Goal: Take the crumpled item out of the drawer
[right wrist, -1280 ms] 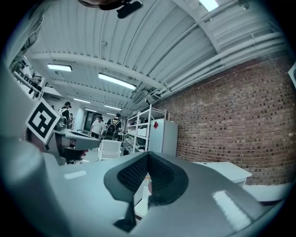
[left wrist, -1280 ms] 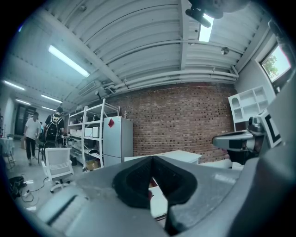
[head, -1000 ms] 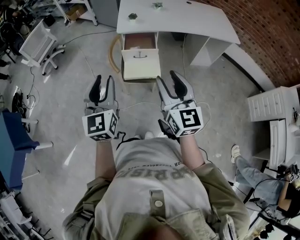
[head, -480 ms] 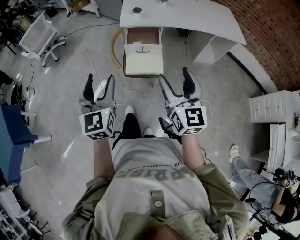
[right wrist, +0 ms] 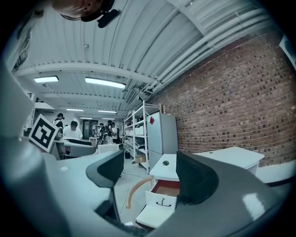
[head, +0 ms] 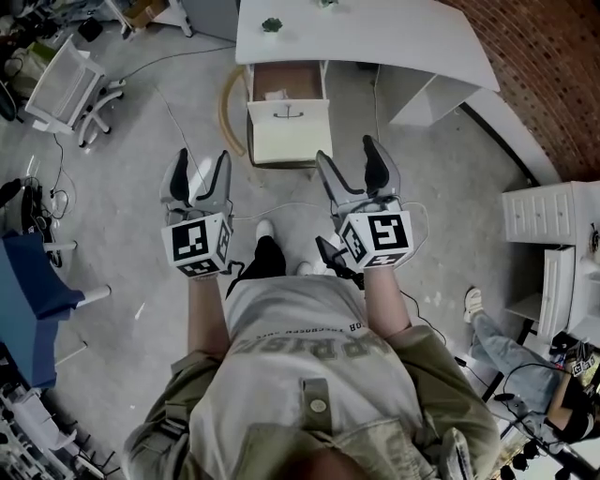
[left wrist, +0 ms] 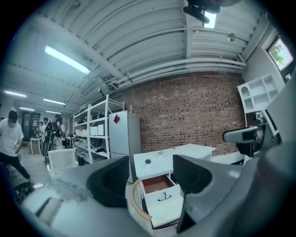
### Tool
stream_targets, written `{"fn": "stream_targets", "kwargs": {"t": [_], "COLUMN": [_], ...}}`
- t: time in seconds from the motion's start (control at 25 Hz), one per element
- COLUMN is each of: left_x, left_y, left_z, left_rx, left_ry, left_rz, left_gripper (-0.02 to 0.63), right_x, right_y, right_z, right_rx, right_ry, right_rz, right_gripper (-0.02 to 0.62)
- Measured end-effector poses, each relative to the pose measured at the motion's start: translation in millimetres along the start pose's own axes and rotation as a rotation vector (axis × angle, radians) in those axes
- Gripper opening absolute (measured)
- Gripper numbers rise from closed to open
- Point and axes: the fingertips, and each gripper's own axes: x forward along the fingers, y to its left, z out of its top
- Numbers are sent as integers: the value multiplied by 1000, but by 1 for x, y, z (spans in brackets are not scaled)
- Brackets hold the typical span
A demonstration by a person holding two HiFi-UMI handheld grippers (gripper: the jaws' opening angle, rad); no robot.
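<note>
An open drawer (head: 289, 129) with a white front and a brown inside sticks out from under a white desk (head: 375, 42). A small pale item (head: 277, 95) lies inside it, too small to make out. Both grippers hang over the floor, well short of the drawer. My left gripper (head: 200, 172) is open with nothing between its fingers, and so is my right gripper (head: 348, 161). The drawer (left wrist: 159, 185) shows far off between the jaws of the left gripper (left wrist: 150, 178). In the right gripper view the drawer (right wrist: 165, 189) also lies ahead of the right gripper (right wrist: 152, 178).
A curved wooden hoop (head: 228, 111) stands beside the drawer's left. A small plant (head: 272, 24) sits on the desk. A white chair (head: 67, 86) is at the far left, a white drawer unit (head: 548, 214) at right. Cables trail across the floor. A person's leg (head: 502, 352) shows at lower right.
Both grippers' jaws have spread from half closed to wide open. The person's feet have stepped forward and the grippers have shifted slightly.
</note>
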Motion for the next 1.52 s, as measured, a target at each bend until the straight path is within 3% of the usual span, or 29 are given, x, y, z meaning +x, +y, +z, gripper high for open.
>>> {"fn": "stream_targets", "kwargs": {"t": [0.44, 0.84, 1.24, 1.52], "left_x": [91, 135, 166, 198], "left_y": [58, 113, 118, 123], "left_z": [14, 8, -18, -37], "left_rx": [20, 3, -44, -75], "left_ry": [-10, -15, 53, 112], "left_rz": [-74, -96, -113, -82], "left_gripper": [299, 299, 299, 299], "right_x": [100, 160, 192, 231], "right_y": [-10, -14, -35, -54], "right_z": [8, 3, -8, -31], "right_rx": [7, -7, 13, 8], "right_ry": [-14, 29, 82, 167], "right_rz": [-58, -127, -145, -106], "right_gripper": [345, 345, 345, 345]}}
